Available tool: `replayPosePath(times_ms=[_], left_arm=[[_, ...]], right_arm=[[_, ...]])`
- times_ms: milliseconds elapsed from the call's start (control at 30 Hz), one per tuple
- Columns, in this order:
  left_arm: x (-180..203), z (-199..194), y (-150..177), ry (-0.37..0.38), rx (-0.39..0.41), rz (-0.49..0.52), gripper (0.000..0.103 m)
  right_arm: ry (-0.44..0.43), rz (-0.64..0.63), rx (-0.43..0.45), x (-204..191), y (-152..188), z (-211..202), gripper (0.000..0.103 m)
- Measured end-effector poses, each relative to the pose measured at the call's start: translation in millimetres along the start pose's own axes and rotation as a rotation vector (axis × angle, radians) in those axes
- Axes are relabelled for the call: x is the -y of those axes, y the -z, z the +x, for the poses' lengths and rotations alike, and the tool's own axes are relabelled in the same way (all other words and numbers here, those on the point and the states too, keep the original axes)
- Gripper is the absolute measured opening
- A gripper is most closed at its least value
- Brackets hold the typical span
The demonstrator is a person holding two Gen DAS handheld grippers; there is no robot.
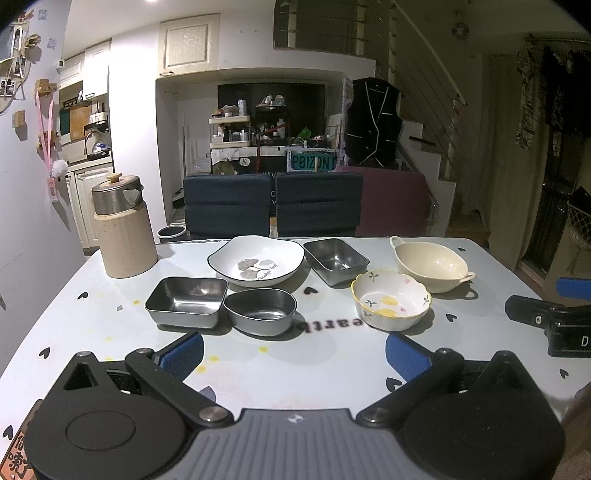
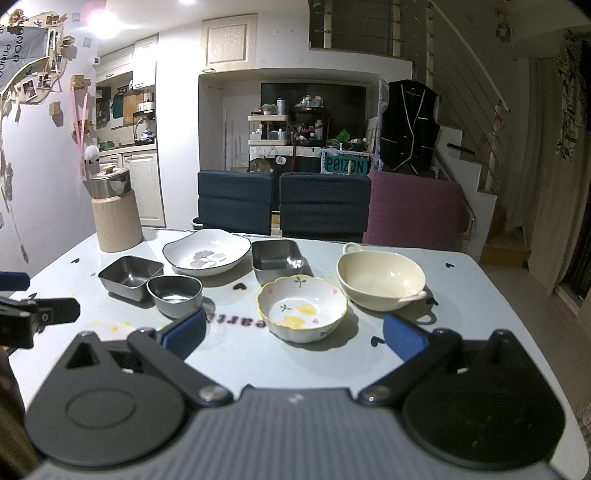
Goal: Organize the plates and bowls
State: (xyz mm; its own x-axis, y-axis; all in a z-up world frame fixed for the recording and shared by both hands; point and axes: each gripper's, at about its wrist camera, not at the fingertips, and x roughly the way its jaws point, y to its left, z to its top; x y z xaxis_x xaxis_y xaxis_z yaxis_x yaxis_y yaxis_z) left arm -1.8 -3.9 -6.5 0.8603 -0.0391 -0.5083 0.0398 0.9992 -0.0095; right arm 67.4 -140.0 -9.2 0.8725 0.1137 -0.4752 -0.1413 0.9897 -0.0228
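Both grippers, left gripper (image 1: 294, 350) and right gripper (image 2: 294, 331), are hovering with jaws apart, empty. Only the left view is showing the grey bin (image 1: 171, 232) at 11 o'clock beyond the surface (image 1: 295, 373).

Dimly lit from ceiling lamps up top, flaring white on the wall (image 2: 110, 22) in the right wrist view, glinting off the steel bowls (image 1: 260, 310), dropping soft shadows on the table (image 1: 295, 369), murky at right, fisheye-bent with black corners.
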Motion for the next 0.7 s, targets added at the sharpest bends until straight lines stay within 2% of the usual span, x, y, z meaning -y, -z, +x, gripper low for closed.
replayPosePath(times_ms=[467, 700], left_arm=[[1.9, 0.8, 0.1, 0.006, -0.003, 0.001, 0.103], [-0.7, 0.4, -4.6, 0.036, -0.01, -0.01, 0.103]], right_arm=[[-0.003, 0.0, -0.003, -0.8, 3.5, 3.3, 0.103], [-0.003, 0.007, -0.01, 1.7, 3.0, 4.1, 0.103]])
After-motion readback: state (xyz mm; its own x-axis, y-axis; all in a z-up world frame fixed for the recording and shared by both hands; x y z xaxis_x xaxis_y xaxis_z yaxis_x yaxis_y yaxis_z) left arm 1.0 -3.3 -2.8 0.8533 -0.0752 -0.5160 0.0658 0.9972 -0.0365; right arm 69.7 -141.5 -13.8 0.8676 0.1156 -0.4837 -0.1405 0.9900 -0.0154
